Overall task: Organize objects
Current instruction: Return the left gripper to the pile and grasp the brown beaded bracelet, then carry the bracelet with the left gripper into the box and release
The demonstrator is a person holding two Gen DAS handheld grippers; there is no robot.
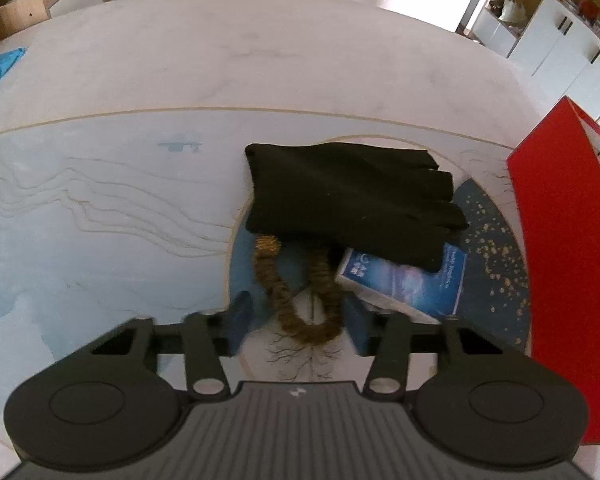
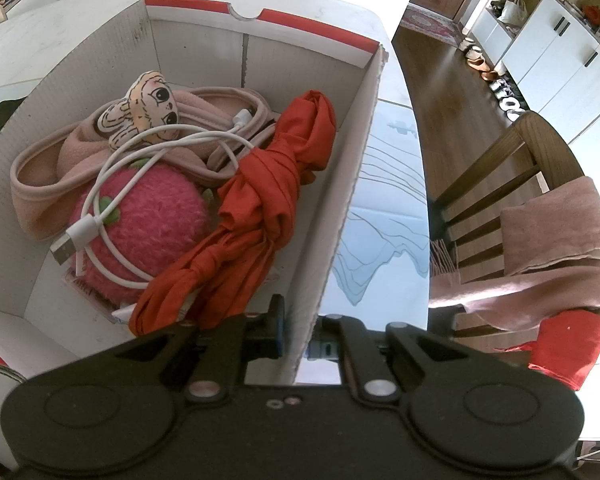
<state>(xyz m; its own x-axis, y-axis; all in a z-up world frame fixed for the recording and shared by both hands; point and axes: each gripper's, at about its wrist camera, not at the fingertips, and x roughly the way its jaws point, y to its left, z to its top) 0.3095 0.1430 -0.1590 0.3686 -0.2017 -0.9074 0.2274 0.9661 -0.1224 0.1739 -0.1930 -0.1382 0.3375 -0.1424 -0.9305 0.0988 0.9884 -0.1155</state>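
My left claw [image 1: 298,320] points steeply down at the desk [image 1: 140,80], its two blue pads set to either side of the near loop of a golden-brown scrunchie [image 1: 300,300]. The jaws stand at a middling width; whether the pads already press the scrunchie I cannot tell, for it lies between them with a sliver of gap visible on each side. The scrunchie's far end runs under a black knitted glove [image 1: 348,196], which lies flat on a round blue mat [image 1: 492,232] speckled with gold. Beneath the glove's near edge, touching it, is a small blue and white packet [image 1: 404,284]. At the right edge of this view rises the red outer wall of a cardboard box [image 1: 560,240].

My right claw [image 2: 296,332] is closed narrowly on the right-hand wall of the box [image 2: 340,208], one pad inside and one outside. Inside the box lie a knotted orange cloth [image 2: 260,208], a fluffy pink strawberry toy [image 2: 156,220], a white USB cable [image 2: 100,216] looped over it, a pink fleece headband [image 2: 60,168] and a small cartoon-face cushion [image 2: 148,112]. Beyond the desk edge stands a wooden chair [image 2: 500,184] draped with a pink blanket [image 2: 560,248].
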